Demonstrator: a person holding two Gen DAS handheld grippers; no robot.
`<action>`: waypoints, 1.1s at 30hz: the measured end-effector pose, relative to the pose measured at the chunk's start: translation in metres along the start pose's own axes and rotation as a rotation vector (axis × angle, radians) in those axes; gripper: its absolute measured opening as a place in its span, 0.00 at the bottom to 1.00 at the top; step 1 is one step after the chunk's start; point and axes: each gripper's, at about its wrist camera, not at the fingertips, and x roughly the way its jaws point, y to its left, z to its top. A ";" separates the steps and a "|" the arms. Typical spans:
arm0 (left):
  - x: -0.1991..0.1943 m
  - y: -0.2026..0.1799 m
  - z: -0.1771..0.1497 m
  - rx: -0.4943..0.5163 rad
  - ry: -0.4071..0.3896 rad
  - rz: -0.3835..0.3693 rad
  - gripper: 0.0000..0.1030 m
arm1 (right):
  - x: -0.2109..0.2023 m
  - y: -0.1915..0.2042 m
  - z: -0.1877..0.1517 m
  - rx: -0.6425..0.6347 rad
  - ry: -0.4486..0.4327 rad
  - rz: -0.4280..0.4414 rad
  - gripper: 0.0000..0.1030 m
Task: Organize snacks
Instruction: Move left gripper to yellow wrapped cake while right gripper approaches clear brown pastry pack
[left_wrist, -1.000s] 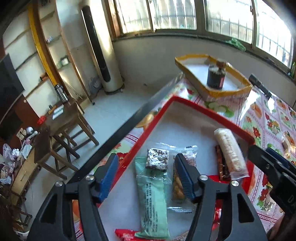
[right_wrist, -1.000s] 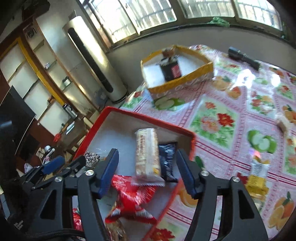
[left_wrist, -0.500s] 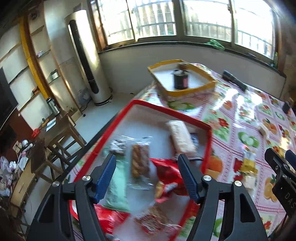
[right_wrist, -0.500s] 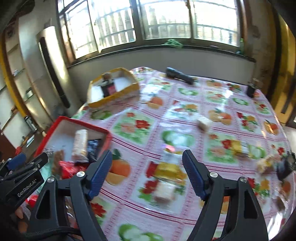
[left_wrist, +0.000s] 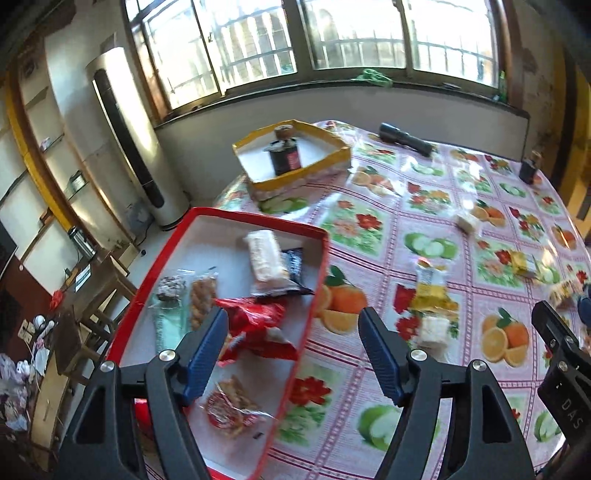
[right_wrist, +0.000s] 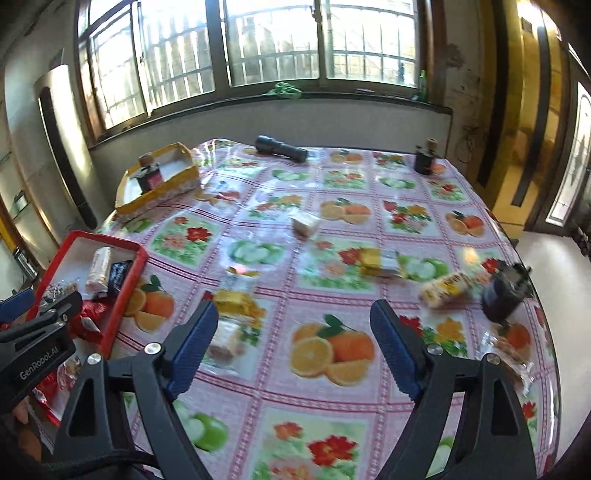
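Observation:
The red tray lies at the table's left and holds a pale bar, a black packet, a red bag and several other snacks. My left gripper hangs over the tray's right rim, its jaws opening with nothing between them. My right gripper hovers over the fruit-print cloth, jaws also opening and empty. Loose snacks lie on the cloth: a yellow packet, a white packet by the right gripper's left finger, a yellow-beige bar and a cream piece.
A yellow tray with a dark bottle stands at the far left. A black torch and a small dark bottle sit near the far edge. A dark jar stands by the right edge. Stools are on the floor to the left.
Both grippers swung right, away from the tray toward the open cloth, and both jaws widened. The pale bar that was between the right fingers now lies in the tray.

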 end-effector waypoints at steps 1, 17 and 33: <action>-0.001 -0.005 -0.002 0.014 0.004 -0.009 0.71 | -0.002 -0.003 -0.002 0.002 0.002 -0.007 0.83; -0.015 -0.049 -0.016 0.100 0.005 -0.040 0.71 | -0.010 -0.055 -0.026 0.060 0.040 -0.098 0.86; -0.036 -0.133 -0.033 0.274 -0.060 -0.021 0.73 | -0.017 -0.123 -0.048 0.179 0.060 -0.199 0.87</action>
